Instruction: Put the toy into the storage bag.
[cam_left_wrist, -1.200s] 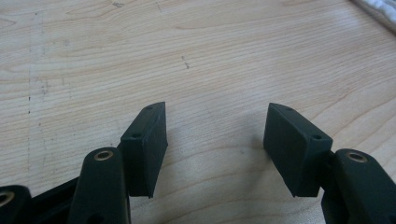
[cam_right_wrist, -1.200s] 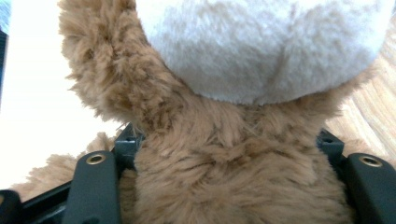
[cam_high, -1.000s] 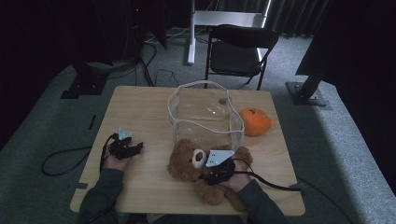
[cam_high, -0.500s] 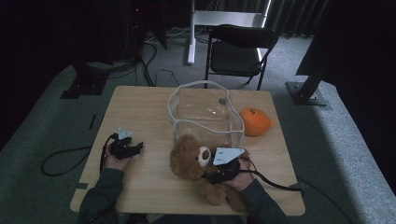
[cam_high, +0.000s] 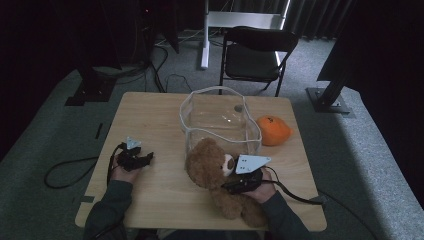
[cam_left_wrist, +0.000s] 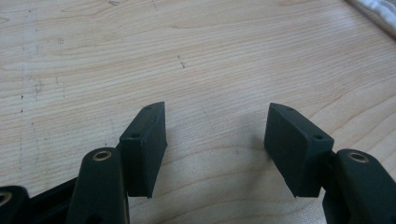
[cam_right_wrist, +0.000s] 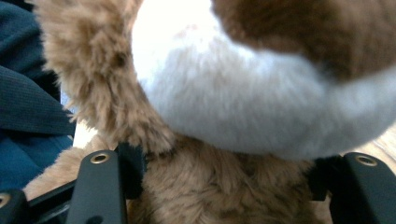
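At table front, right gripper (cam_high: 235, 186) jaws clamp teddy bear (cam_high: 212, 167), lifted since; left gripper (cam_high: 145, 160) jaws gape, unmoved.

No legible text, label, brand, number or sign on any surface in view. A small dark mark sits on top of the orange plush (cam_high: 272, 130), beyond the right gripper (cam_high: 239, 184); too small to read as a character.
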